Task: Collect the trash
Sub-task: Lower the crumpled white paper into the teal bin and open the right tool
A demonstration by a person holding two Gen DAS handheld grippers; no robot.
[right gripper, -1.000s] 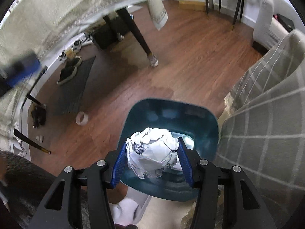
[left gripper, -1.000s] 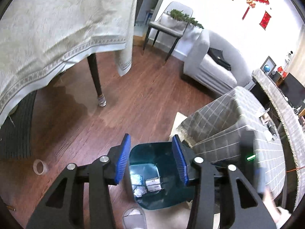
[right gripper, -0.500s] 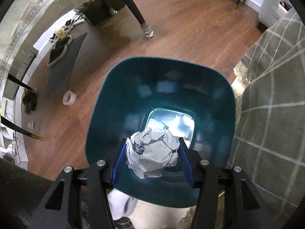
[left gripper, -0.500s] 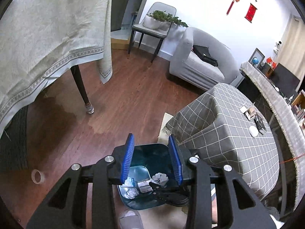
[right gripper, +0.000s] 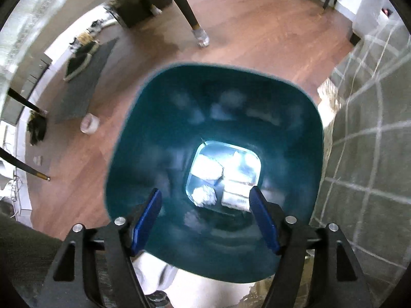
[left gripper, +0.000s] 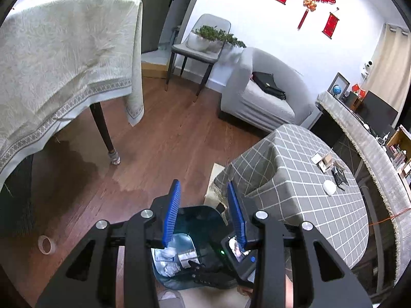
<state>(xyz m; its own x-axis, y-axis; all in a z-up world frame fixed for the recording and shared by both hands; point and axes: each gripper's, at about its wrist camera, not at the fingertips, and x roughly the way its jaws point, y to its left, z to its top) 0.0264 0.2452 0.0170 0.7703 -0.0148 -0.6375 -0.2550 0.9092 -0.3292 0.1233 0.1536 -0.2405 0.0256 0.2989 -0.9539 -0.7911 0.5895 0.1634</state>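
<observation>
A teal bin [right gripper: 159, 133] fills the right wrist view. My right gripper [right gripper: 205, 218] hangs just over its mouth, jaws opening, nothing between the blue pads [right gripper: 145, 220]. Crumpled white paper [right gripper: 206, 170] and other scraps lie on the bin's floor. In the left wrist view the same bin [left gripper: 203, 220] sits low in the picture beside the checked table. My left gripper [left gripper: 204, 214] hovers above it, its jaws apart and empty. The right gripper's black fingers [left gripper: 205, 273] reach into the bin there.
A tape roll [left gripper: 46, 244] lies on the wood floor left of the bin. A cream-clothed table [left gripper: 64, 64] stands to the left, a grey checked table [left gripper: 295, 179] to the right, and a sofa [left gripper: 262, 95] and chair [left gripper: 197, 48] behind. Shoes rest on a mat [right gripper: 79, 61].
My right gripper sank into the bin's mouth, then opened and let go of the crumpled paper ball, which dropped inside. The left gripper rose, bringing more of the room into view.
</observation>
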